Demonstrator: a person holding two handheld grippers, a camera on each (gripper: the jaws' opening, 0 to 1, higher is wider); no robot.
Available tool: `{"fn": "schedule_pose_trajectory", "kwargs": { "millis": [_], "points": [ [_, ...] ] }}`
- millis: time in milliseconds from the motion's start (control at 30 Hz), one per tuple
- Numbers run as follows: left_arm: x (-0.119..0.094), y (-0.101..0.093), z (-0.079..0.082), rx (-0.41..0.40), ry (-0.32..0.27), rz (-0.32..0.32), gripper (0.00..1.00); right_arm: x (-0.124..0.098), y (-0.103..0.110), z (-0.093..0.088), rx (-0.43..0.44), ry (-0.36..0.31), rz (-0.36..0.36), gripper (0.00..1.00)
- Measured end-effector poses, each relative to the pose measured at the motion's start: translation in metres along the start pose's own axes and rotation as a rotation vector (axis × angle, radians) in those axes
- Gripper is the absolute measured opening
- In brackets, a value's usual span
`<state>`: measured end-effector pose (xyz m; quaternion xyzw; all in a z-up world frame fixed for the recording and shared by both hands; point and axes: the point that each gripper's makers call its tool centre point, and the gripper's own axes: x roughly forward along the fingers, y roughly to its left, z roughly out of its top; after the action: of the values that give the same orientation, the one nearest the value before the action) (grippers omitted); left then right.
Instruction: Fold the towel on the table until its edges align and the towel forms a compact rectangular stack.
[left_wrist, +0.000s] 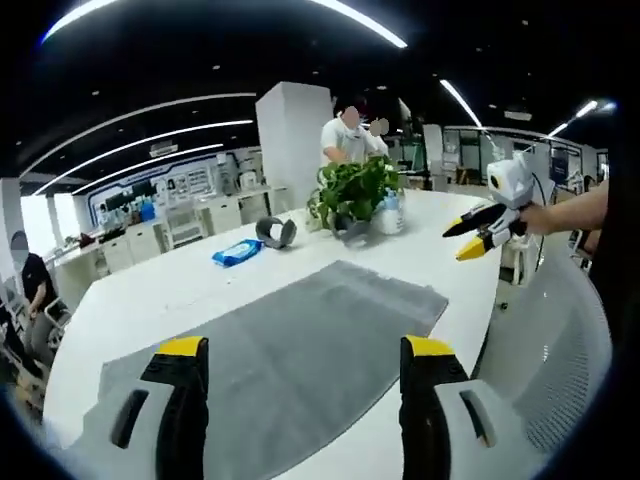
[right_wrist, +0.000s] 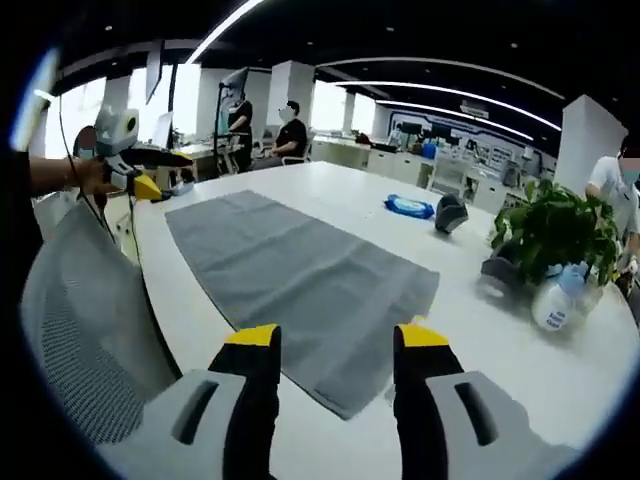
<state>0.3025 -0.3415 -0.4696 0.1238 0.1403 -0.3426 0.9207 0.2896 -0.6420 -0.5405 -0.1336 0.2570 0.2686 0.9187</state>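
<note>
One grey towel (left_wrist: 300, 340) lies flat on one white table (left_wrist: 180, 285) ahead of my two tongs, left (left_wrist: 305, 365) and right (right_wrist: 335, 350), both spread and empty.

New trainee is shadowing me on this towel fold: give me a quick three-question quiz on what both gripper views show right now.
1. True or false: the grey towel lies spread flat on the white table, not yet folded.
2. Multiple choice: what lies nearest the blue packet? A) potted plant B) dark grey roll C) spray bottle
3. Fill in: the jaws of both the left gripper and the right gripper stand ____.

Key: 1 true; 2 B, the dark grey roll, with the potted plant and spray bottle further off; 3 open.
</note>
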Motion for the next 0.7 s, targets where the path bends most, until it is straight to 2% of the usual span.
{"fn": "schedule_pose_trajectory", "kwargs": {
  "millis": [67, 167, 333, 433, 533, 700],
  "points": [
    [0.016, -0.007, -0.001, 0.009, 0.023, -0.039, 0.76, 0.007, -0.006, -0.017, 0.043, 0.046, 0.007, 0.34],
    [0.04, -0.02, -0.01, 0.046, 0.069, -0.089, 0.7, 0.021, -0.012, -0.053, 0.131, 0.147, 0.029, 0.3],
    [0.069, -0.043, -0.028, 0.052, 0.098, -0.154, 0.68, 0.033, -0.012, -0.095, 0.177, 0.305, 0.047, 0.28],
    [0.083, -0.056, -0.044, 0.026, 0.137, -0.193, 0.68, 0.04, -0.011, -0.102, 0.193, 0.33, 0.056, 0.26],
    [0.097, -0.068, -0.056, 0.019, 0.151, -0.209, 0.67, 0.045, -0.008, -0.103, 0.237, 0.338, 0.069, 0.22],
    [0.11, -0.086, -0.062, -0.039, 0.143, -0.229, 0.65, 0.053, 0.003, -0.105, 0.282, 0.348, 0.096, 0.14]
  ]
}}
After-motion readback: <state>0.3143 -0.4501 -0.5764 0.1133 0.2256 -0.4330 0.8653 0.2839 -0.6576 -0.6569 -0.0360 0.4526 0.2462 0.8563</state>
